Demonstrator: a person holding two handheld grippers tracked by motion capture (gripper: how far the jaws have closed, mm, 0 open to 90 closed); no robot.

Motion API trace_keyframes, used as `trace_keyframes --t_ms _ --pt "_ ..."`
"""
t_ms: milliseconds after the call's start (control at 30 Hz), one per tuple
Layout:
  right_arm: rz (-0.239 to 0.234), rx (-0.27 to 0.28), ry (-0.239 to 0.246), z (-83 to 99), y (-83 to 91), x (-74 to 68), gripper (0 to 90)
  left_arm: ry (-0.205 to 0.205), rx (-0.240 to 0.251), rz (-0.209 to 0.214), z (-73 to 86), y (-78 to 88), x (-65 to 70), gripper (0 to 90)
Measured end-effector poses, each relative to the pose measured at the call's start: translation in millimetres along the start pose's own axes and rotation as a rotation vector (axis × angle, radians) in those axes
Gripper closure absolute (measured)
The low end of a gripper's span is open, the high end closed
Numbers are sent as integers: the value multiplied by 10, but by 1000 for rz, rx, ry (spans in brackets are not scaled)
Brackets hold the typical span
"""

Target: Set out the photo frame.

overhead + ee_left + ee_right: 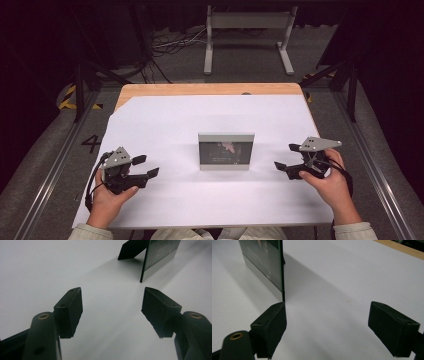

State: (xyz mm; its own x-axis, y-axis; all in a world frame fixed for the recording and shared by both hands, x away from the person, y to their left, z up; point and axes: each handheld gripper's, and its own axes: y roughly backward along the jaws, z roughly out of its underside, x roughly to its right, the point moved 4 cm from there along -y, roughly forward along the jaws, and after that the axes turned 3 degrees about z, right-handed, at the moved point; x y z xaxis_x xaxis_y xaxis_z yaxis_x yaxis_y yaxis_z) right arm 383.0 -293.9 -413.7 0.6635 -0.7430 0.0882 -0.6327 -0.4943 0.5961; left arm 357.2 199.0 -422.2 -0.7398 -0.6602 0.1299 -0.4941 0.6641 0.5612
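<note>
A wooden table (pixel 210 89) fills the middle of the high view, nearly all of it under a big white paper sheet (pixel 165 125). Dead centre on that sheet stands a small rectangular picture frame with a silver border and a dark glossy face (pixel 226 151), upright, its face turned toward the person. From the left gripper view the frame (pixel 160 257) is propped on a black back stand (pixel 130 250), well ahead and off to the upper right of the fingers.

Left hand (pixel 107 197) low at the left, holding the left gripper (pixel 148 166) just above the sheet; its jaws gape wide, nothing between them, pointing right toward the frame but clearly apart from it. Right hand (pixel 330 182) mirrors it, and the right gripper (pixel 288 156) aims left, jaws spread wide and empty. In the right gripper view the frame (pixel 263 265) shows edge-on, above the left-hand jaw and outside the gap, its edge just beyond that jaw's tip. No contact on either side.
</note>
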Motion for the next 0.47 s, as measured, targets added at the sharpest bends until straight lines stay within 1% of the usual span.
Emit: trace_keyframes --t_ms 67,167,200,233,300,467 --pt "1 -11 -7 56 -45 14 158 12 2 5 13 -12 -6 337" --pt "7 -22 -33 121 -98 35 158 11 4 0 16 -18 -8 336" --pt "7 -22 -33 121 -98 35 158 11 4 0 16 -18 -8 336" --pt "7 -34 -40 146 -120 42 158 6 3 -3 17 -21 -12 335" --pt "13 -40 -48 152 -127 47 158 9 1 -6 20 -23 -16 335" --pt "15 -33 -56 136 -113 42 158 12 -1 -13 24 -22 -28 334"
